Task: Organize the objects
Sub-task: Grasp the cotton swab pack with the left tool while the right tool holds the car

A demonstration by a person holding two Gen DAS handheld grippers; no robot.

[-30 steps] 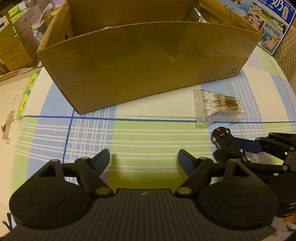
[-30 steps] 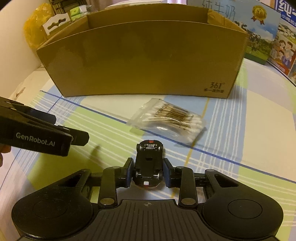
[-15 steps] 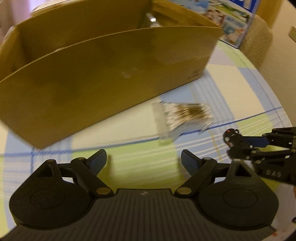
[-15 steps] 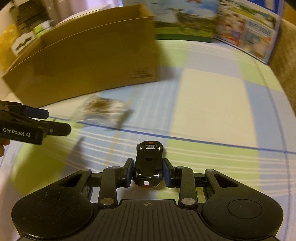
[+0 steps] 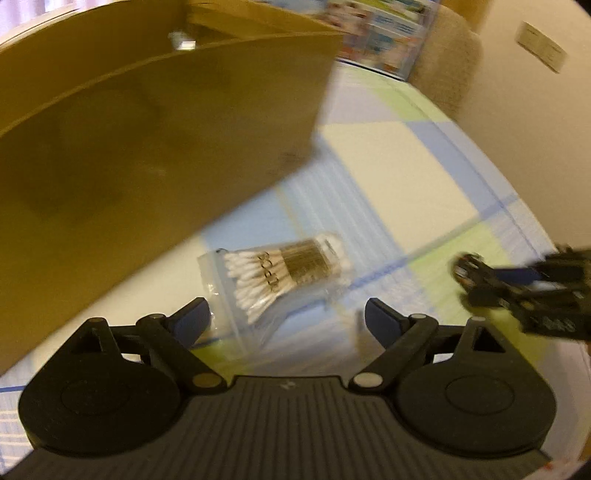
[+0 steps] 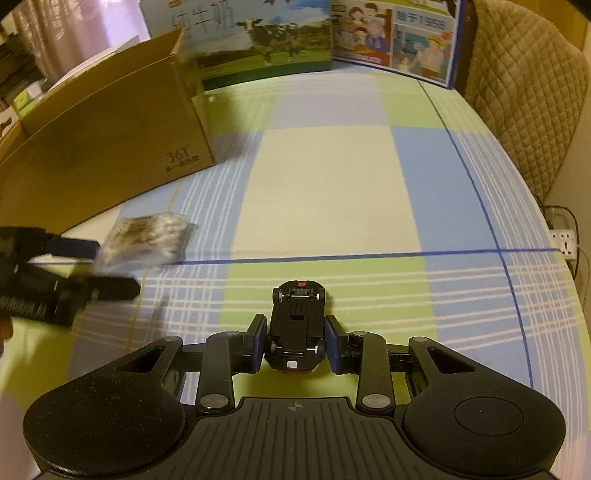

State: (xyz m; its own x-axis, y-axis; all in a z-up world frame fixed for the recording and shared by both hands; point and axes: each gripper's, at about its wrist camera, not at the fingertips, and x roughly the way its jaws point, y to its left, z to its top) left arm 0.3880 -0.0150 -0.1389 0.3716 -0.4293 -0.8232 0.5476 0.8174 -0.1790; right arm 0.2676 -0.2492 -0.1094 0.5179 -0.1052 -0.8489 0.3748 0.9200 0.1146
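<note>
A clear bag of cotton swabs [image 5: 280, 273] lies on the checked cloth just below the brown cardboard box [image 5: 147, 147]. My left gripper [image 5: 288, 319] hovers right over the bag with its jaws opening wide; the bag's near end lies between the fingers, untouched by the pads. The right gripper [image 6: 295, 345] is shut on a small black toy car [image 6: 297, 325], underside up, above the green squares. From the left wrist view the car [image 5: 469, 269] shows blurred at the right, and the swab bag [image 6: 144, 240] appears at the left of the right wrist view.
Printed milk cartons [image 6: 258, 33] stand behind the box at the table's far edge. A quilted chair back [image 6: 524, 96] rises past the table's right rim. A wall socket [image 6: 563, 242] sits low at the right. The checked tablecloth [image 6: 332, 184] spreads wide to the right of the box.
My left gripper has swung right and closer, from in front of the box to over the swab bag, its jaws wider. The right gripper has carried the car rightward, away from the box.
</note>
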